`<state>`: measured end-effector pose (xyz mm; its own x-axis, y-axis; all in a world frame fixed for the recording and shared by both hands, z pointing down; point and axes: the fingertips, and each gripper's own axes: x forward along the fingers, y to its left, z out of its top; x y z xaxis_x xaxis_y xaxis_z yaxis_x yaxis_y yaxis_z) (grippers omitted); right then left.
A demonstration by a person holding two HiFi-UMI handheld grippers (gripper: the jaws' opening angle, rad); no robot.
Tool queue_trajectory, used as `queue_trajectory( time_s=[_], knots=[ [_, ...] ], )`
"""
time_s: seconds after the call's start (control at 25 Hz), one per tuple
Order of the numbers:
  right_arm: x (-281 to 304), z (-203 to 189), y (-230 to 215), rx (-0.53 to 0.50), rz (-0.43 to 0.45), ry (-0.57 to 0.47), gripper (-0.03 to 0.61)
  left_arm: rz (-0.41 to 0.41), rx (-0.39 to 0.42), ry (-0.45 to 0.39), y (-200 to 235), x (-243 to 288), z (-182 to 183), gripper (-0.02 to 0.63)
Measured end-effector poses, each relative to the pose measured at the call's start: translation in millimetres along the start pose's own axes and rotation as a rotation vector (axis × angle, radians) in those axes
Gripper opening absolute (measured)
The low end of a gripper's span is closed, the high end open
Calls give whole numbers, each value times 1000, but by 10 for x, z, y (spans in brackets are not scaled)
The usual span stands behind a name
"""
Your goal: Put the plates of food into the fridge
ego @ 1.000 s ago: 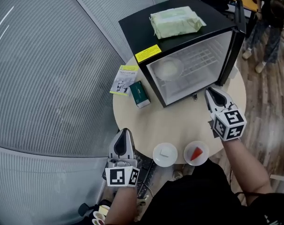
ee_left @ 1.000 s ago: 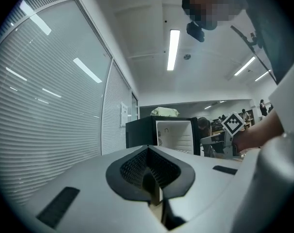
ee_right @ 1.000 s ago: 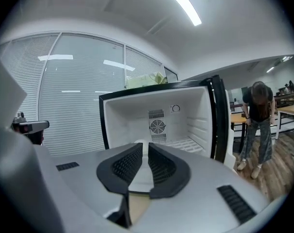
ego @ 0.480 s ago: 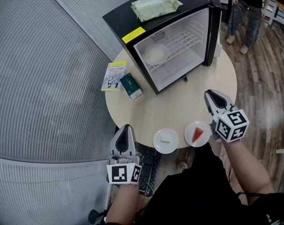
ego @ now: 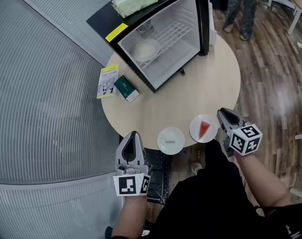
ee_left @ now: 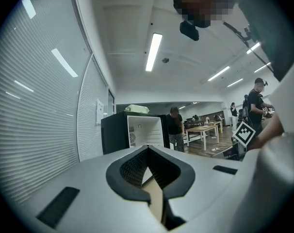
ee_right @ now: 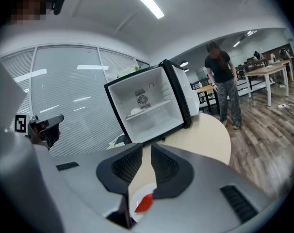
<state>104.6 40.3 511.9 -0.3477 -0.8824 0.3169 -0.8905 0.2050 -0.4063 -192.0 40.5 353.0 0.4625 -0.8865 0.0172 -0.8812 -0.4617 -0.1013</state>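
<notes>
Right gripper (ego: 224,116) held its jaws slightly apart, clamping nothing (the plate with the red slice (ego: 204,128) lay just ahead of and below its tips). Further to its left sat the second plate (ego: 171,140), with the open fridge (ego: 102,18) well beyond. Left gripper (ego: 131,139) was closed and empty, that second plate ahead to its right.

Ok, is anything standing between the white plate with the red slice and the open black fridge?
Nothing visible does. Bare beige table lies between the white plate with the red slice and the black fridge, its door swung open; the green box sits aside.
</notes>
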Motion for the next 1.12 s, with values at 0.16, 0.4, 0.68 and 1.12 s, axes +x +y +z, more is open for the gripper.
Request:
queue_trajectory(
  time_s=[0.16,0.4,0.68,1.12],
  knots=[
    [-140,-322,-130,84,-46,30,41,-25,-19,15,-79,44,-87,3],
    [-278,-866,-280,150,-100,83,43,-76,-15,39,-274,101,-212,3],
    [-239,-1537,-499,313,-140,153,149,-102,5,81,-388,112,-341,3],
    [-35,-2171,-615,528,-178,177,149,-112,70,152,-396,47,-484,3]
  ],
)
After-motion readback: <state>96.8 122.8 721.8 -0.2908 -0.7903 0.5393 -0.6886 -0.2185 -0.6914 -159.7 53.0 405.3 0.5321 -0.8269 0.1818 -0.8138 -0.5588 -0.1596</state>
